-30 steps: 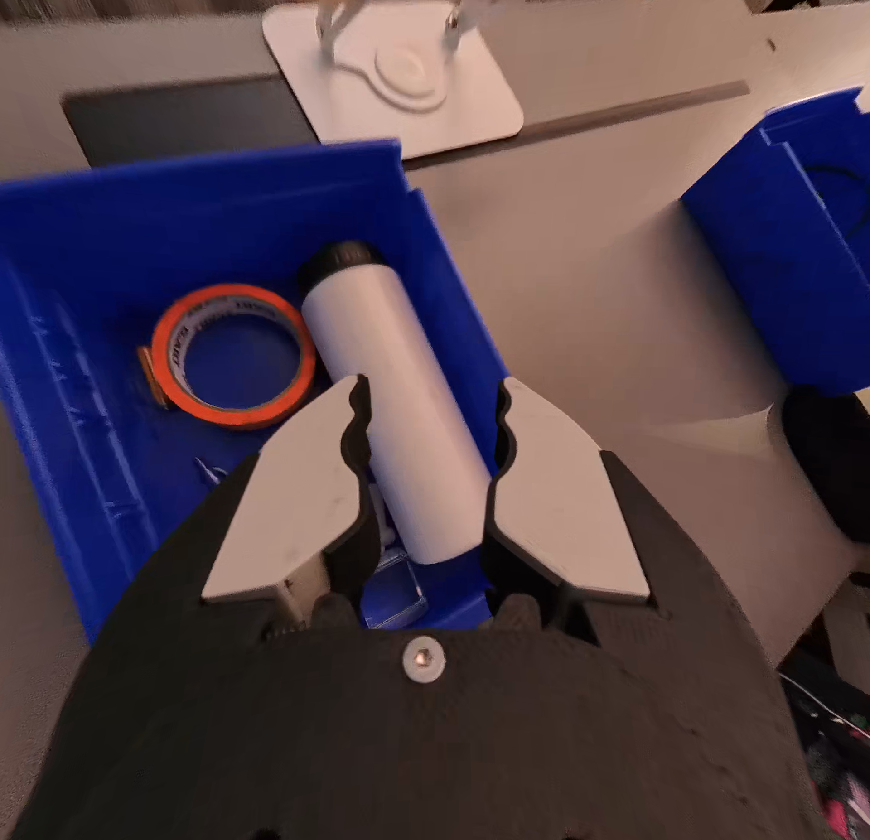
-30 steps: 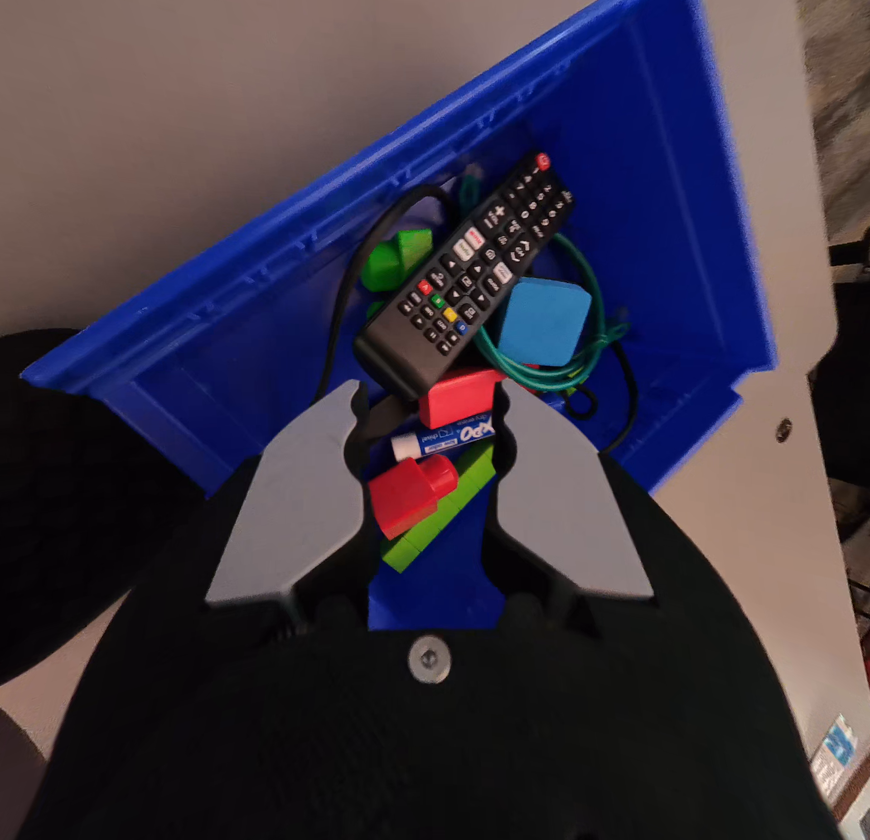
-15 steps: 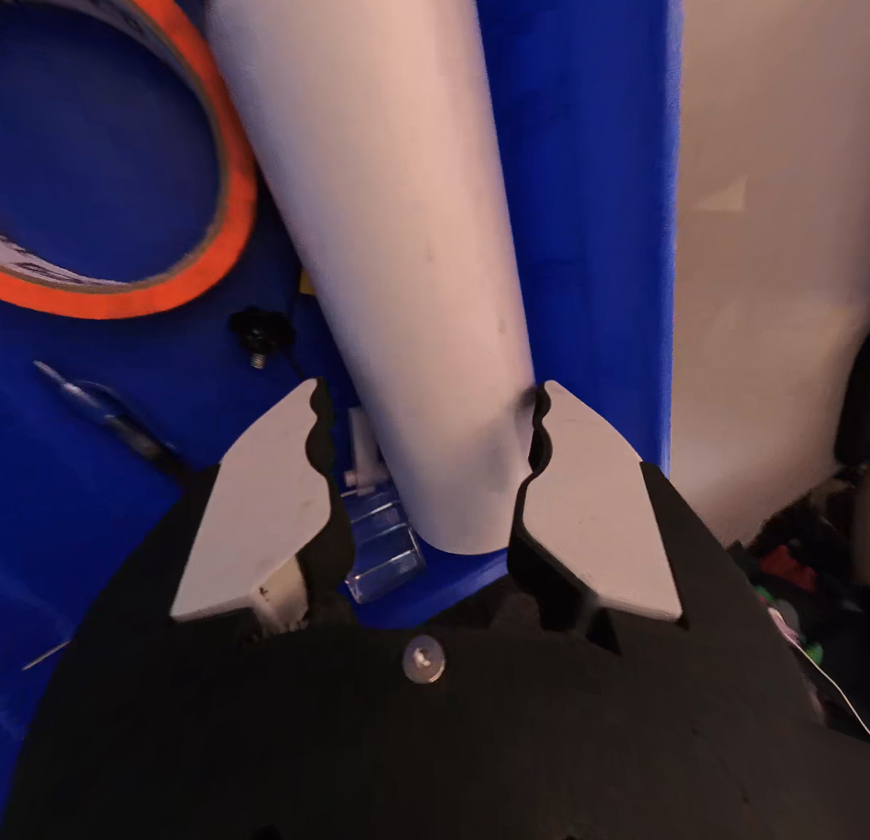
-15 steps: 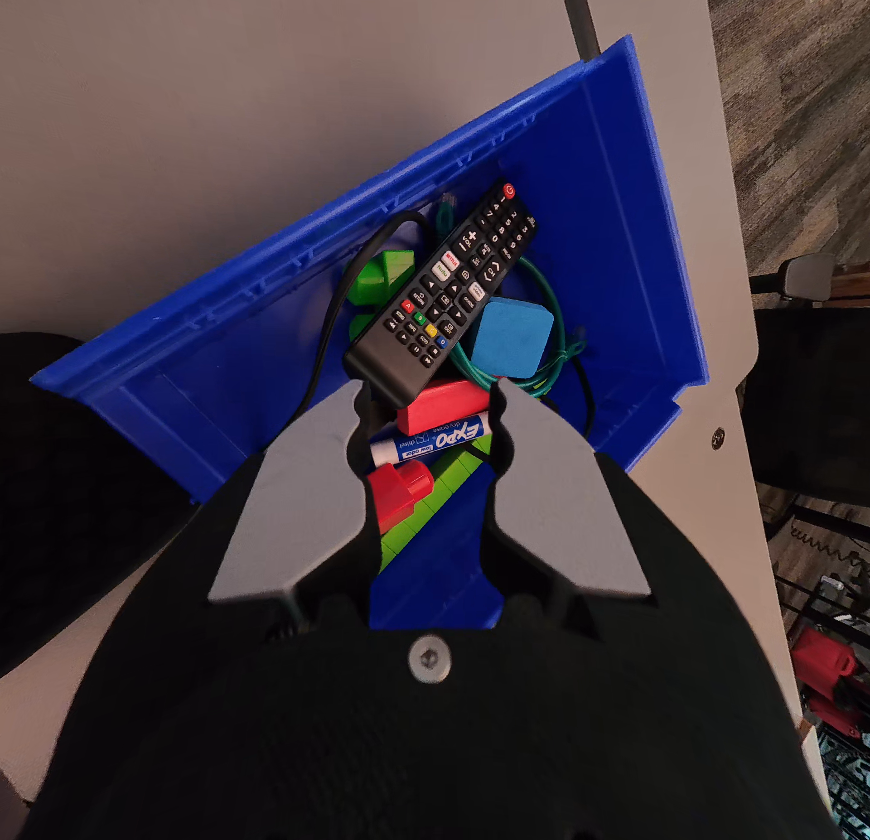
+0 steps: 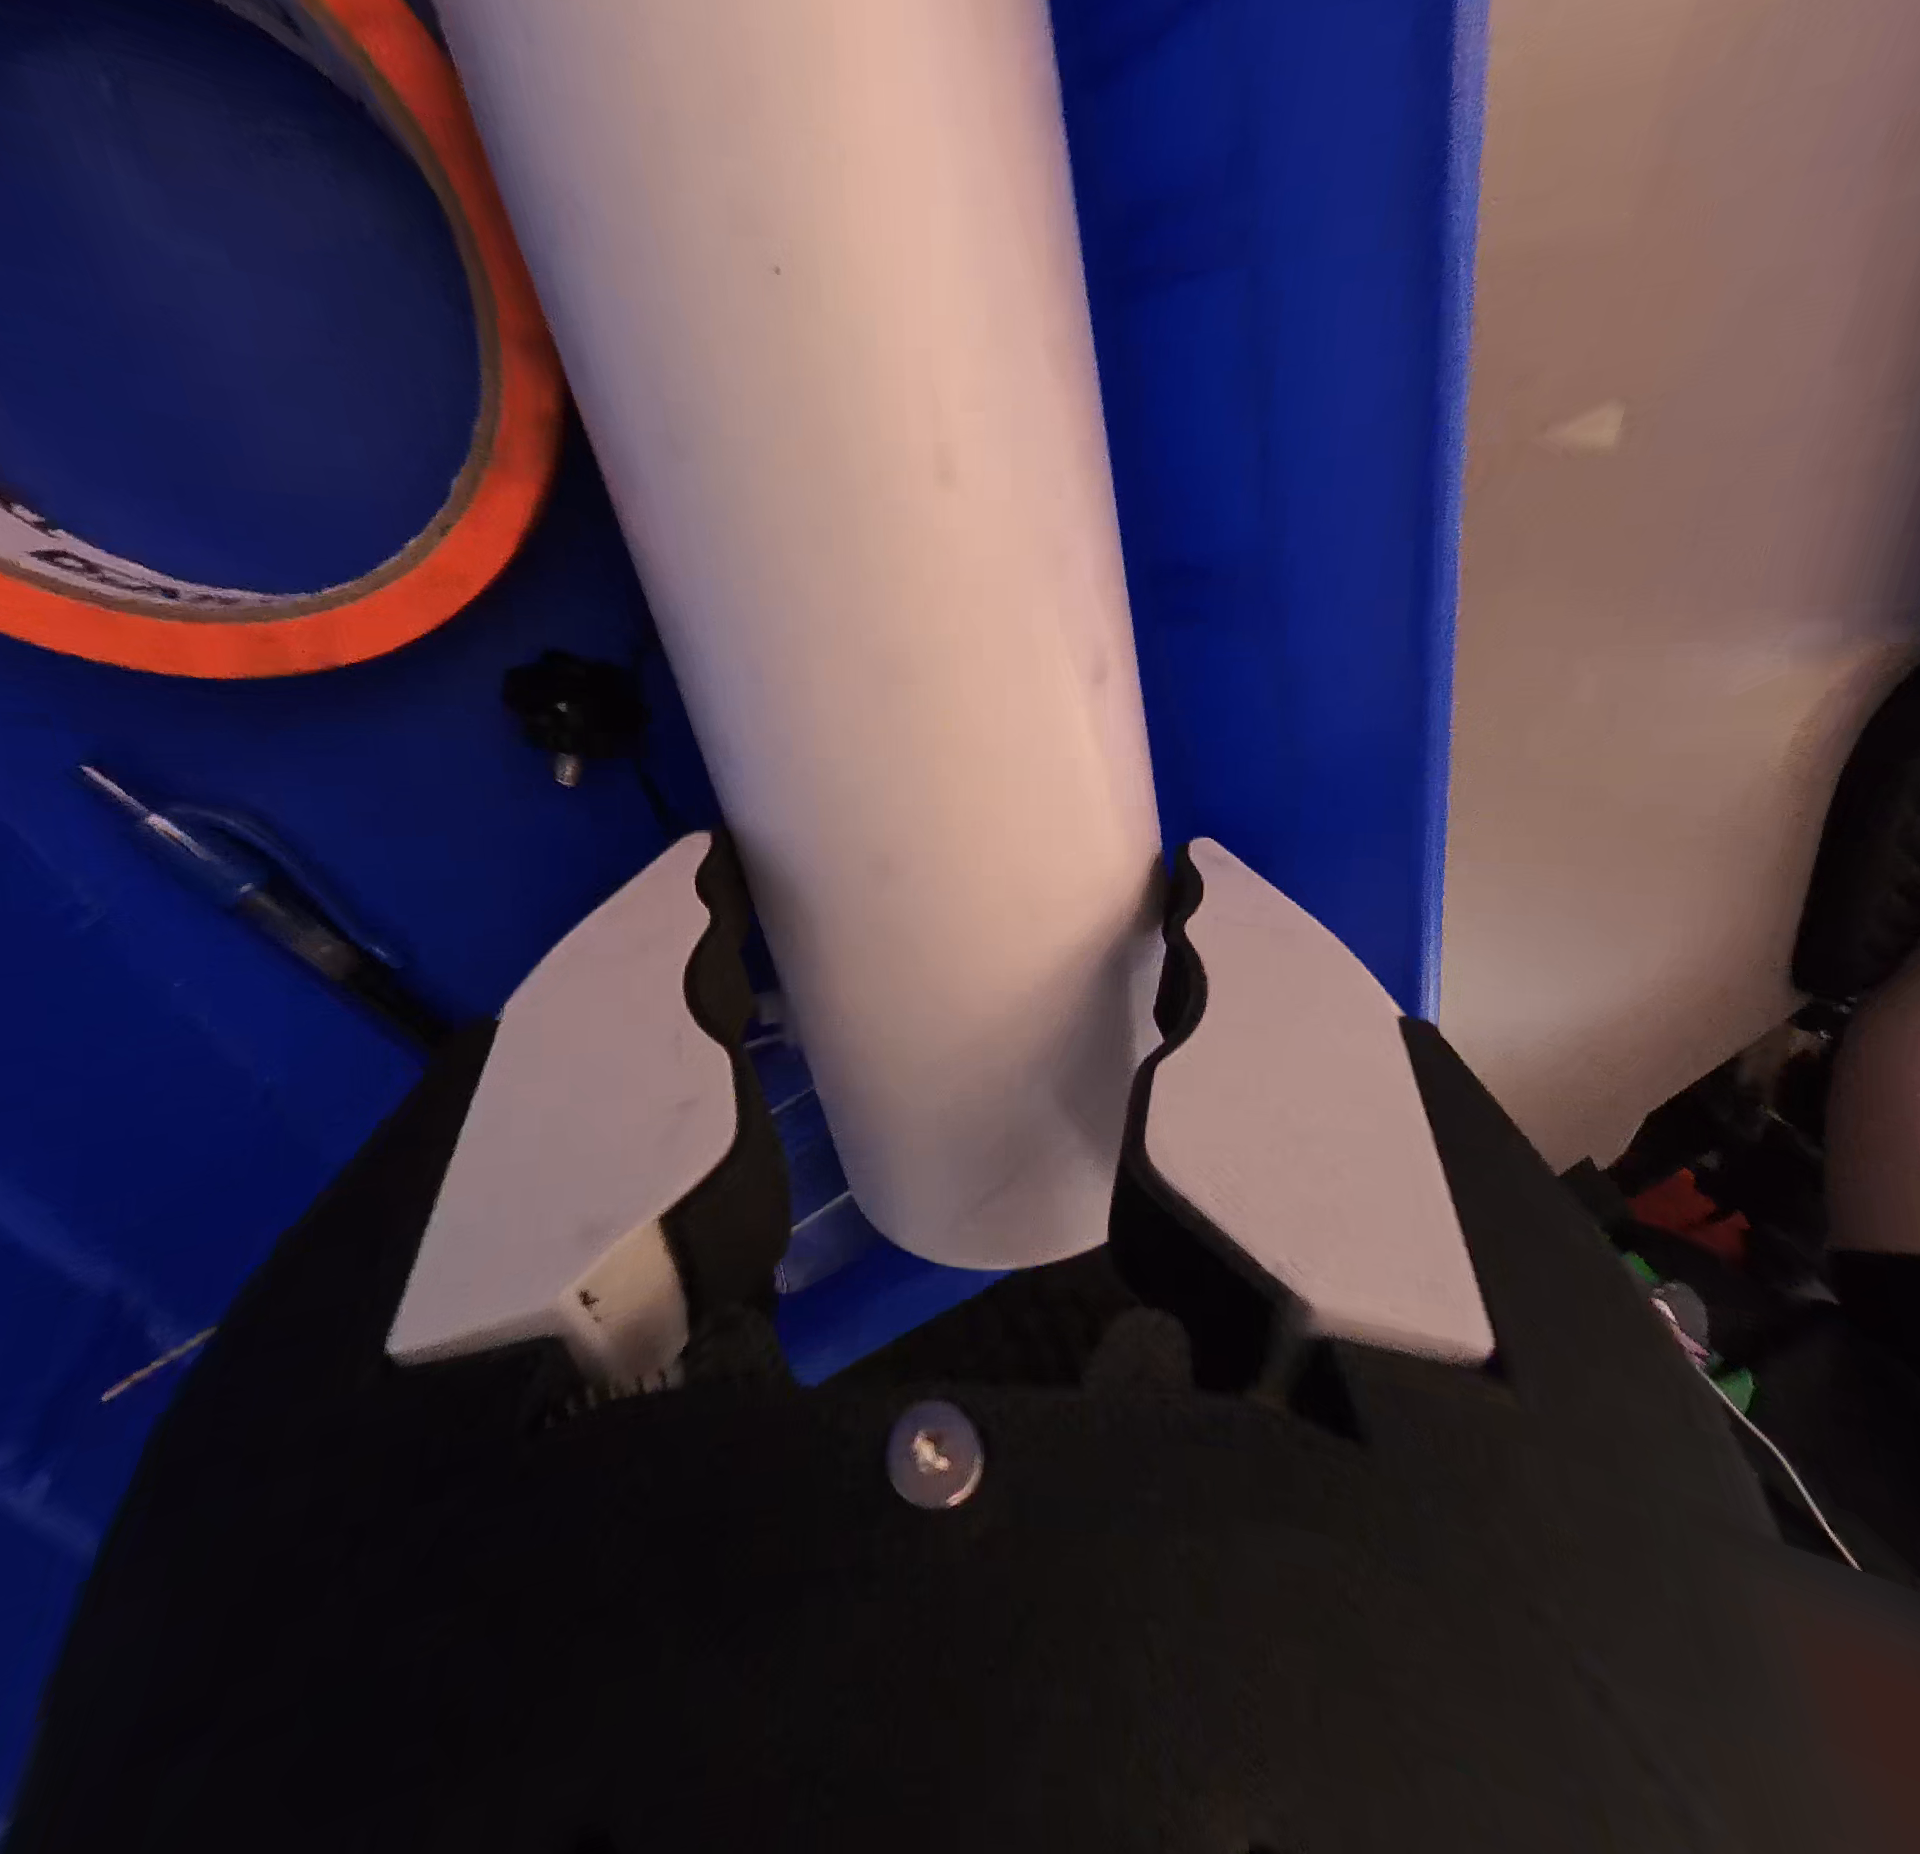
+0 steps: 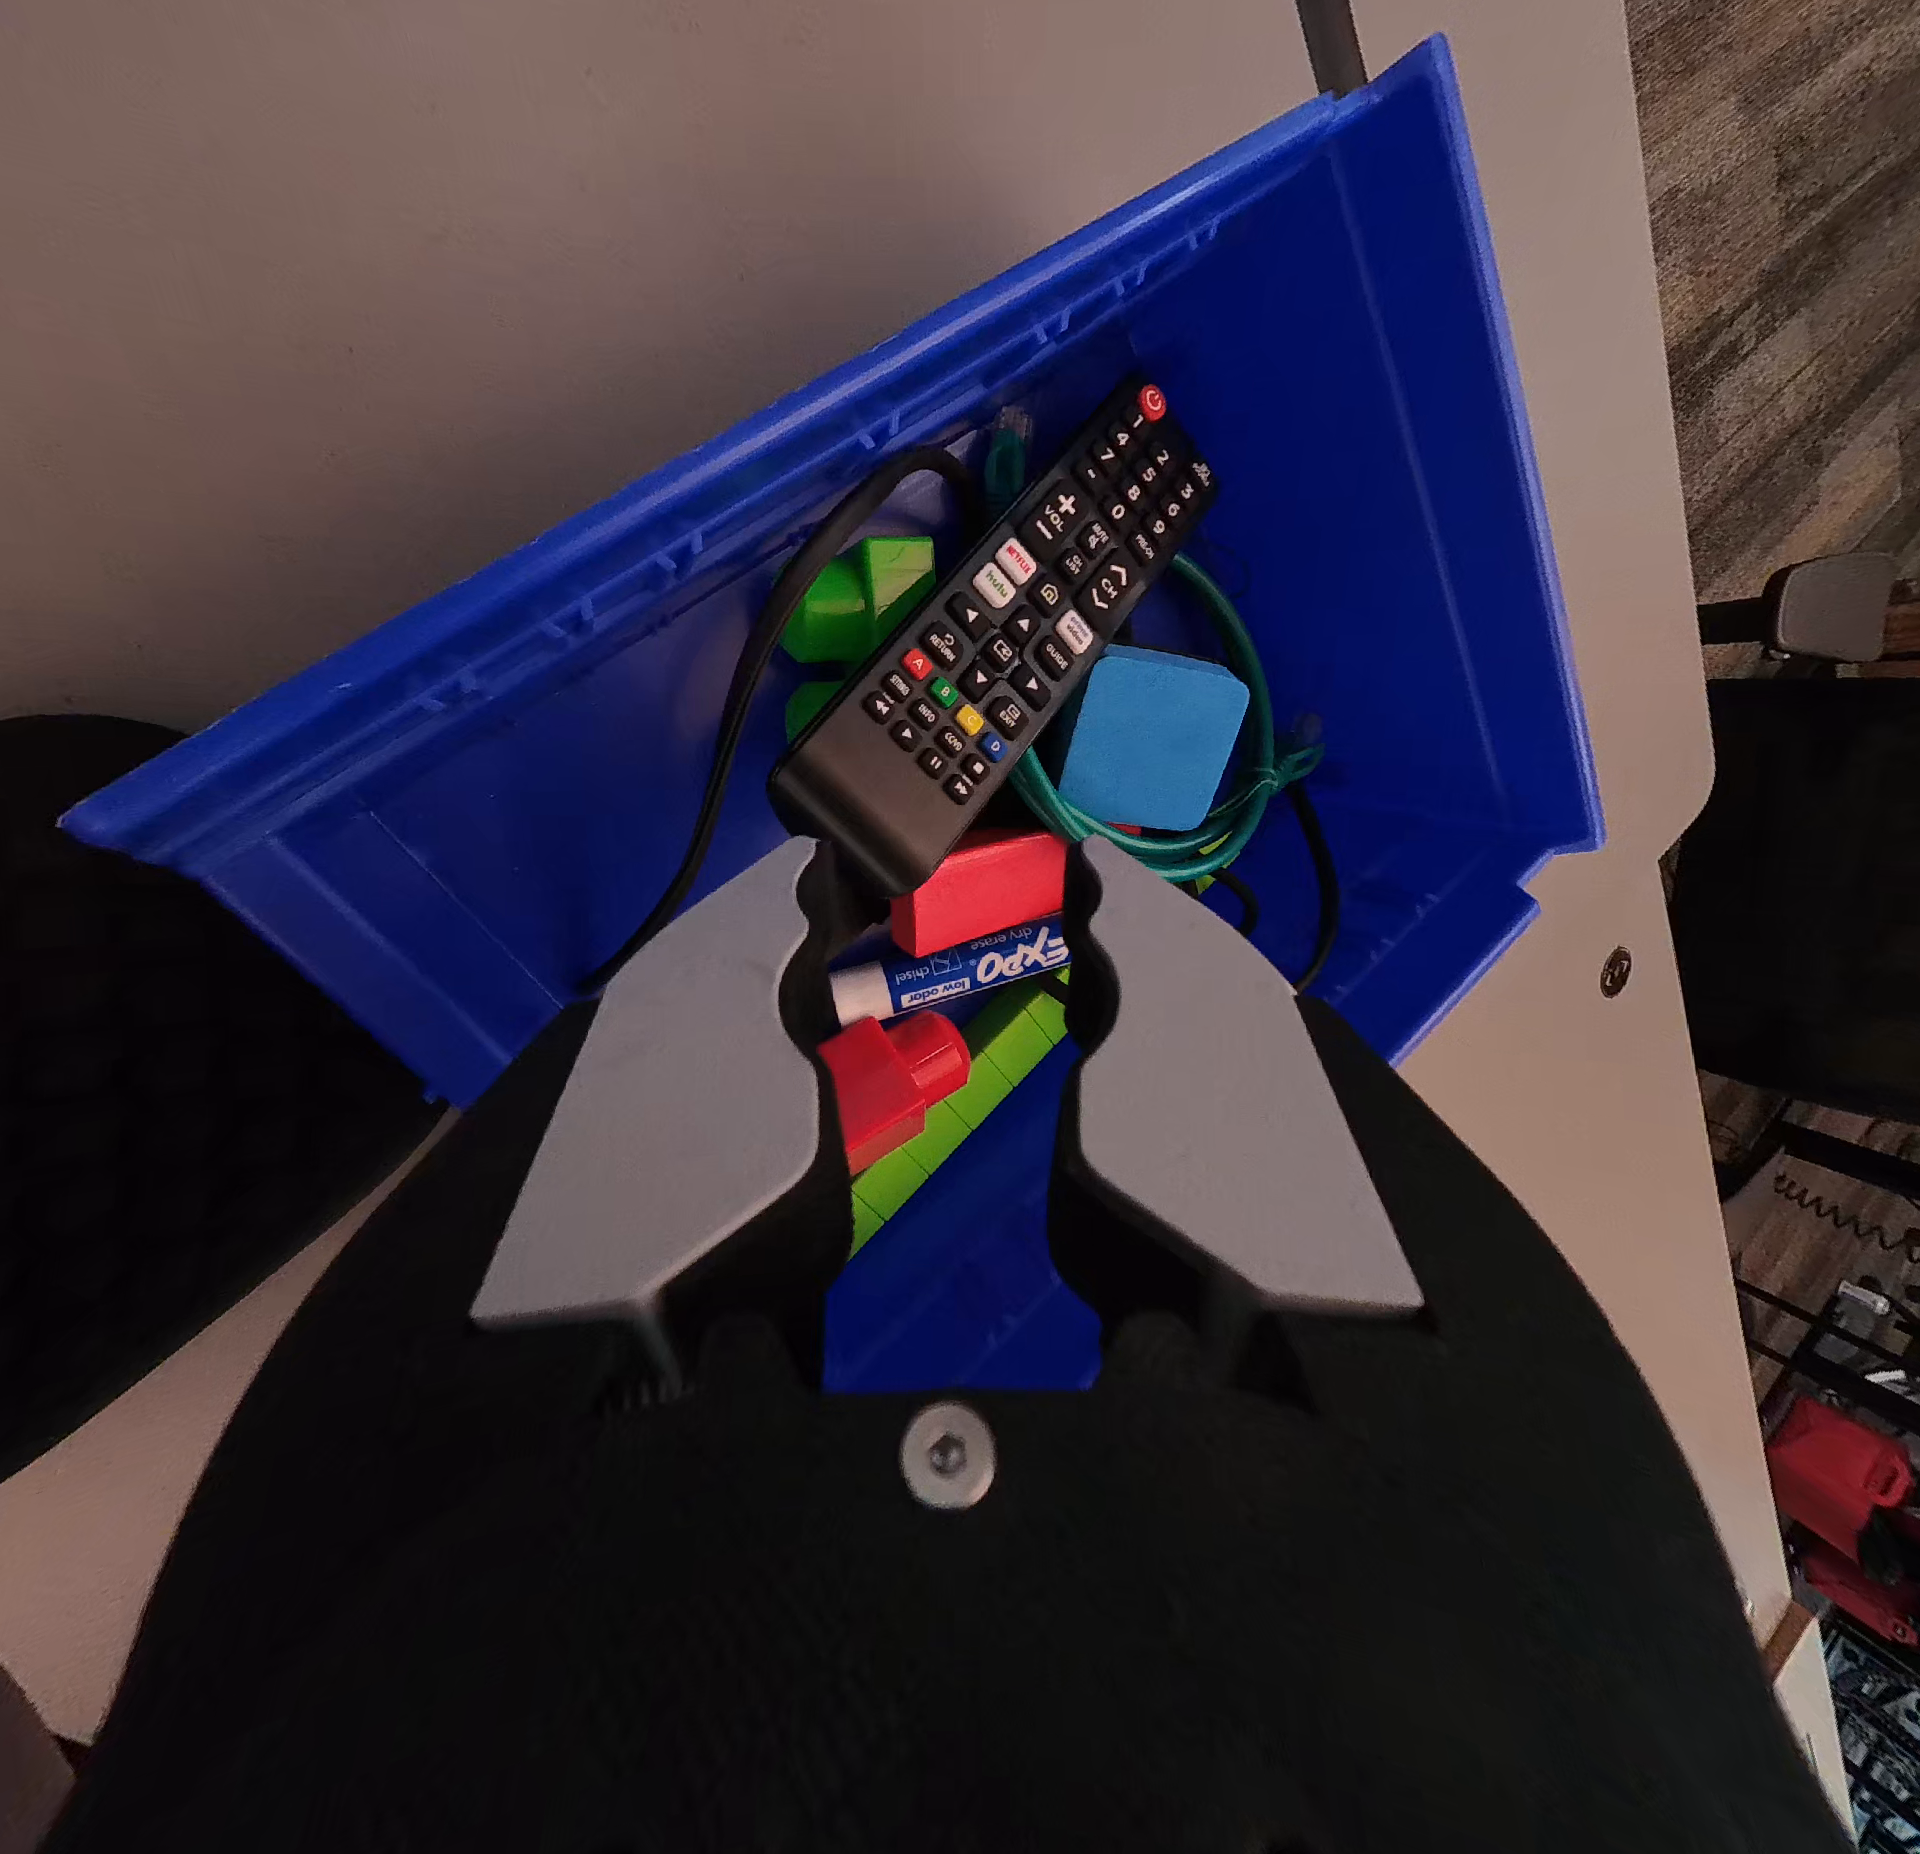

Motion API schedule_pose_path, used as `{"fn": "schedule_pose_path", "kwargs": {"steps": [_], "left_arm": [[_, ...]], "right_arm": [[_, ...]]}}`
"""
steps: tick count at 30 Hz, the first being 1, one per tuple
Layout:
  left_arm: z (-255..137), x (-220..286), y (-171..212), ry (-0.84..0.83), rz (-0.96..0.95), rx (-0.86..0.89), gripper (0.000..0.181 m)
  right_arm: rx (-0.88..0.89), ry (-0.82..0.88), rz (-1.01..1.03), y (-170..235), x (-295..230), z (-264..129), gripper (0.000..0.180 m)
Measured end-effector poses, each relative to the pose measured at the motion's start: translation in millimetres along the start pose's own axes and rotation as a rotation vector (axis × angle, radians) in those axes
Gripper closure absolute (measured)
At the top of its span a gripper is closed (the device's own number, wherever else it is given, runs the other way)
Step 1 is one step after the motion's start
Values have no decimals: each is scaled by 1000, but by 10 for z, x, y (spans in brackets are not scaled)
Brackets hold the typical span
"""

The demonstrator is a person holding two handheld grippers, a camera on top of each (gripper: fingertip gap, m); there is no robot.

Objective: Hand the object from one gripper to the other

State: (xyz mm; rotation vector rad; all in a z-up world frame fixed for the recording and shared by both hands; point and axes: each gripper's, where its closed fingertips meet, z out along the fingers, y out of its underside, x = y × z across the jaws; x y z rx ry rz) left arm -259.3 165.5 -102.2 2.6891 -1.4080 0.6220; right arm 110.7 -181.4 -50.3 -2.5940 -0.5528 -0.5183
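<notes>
A white tube [image 5: 810, 454] lies in a blue bin [image 5: 1268, 454], along its right wall. My left gripper [image 5: 945, 859] is down in the bin, and its two fingers press on both sides of the tube's near end. My right gripper [image 6: 945, 859] is open and empty. It hovers over a second blue bin [image 6: 1403, 454], above a red block [image 6: 987, 885] and a marker [image 6: 956, 973].
The left bin also holds an orange tape roll [image 5: 499, 516], a small black knob [image 5: 566, 698] and a pen [image 5: 281, 921]. The right bin holds a black remote [image 6: 1008, 620], a blue foam block [image 6: 1148, 739], a green cable [image 6: 1247, 796] and red and green bricks. The table edge [image 6: 1662, 973] runs on the right. Some 50 cm of space lies between my two pairs of fingers. To reach the marker [image 6: 956, 973] in a straight line is about 11 cm for my right fingers, about 55 cm for my left.
My left gripper dropped into the bin over the tube's near end, and its fingers closed onto the tube. My right gripper rose and pulled back a little from its bin, still open.
</notes>
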Motion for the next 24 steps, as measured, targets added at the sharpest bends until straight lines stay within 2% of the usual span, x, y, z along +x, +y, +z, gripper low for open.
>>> {"fn": "schedule_pose_path", "kwargs": {"steps": [4,9,24], "left_arm": [[22,46,158,72,-25,-72,104],[143,50,279,68,-24,-167,103],[206,66,190,127,-25,-146,100]], "right_arm": [[-4,0,-6,0,-2,9,136],[-9,-8,-14,-7,-21,26,138],[-18,-21,-21,-12,-42,56,141]]}}
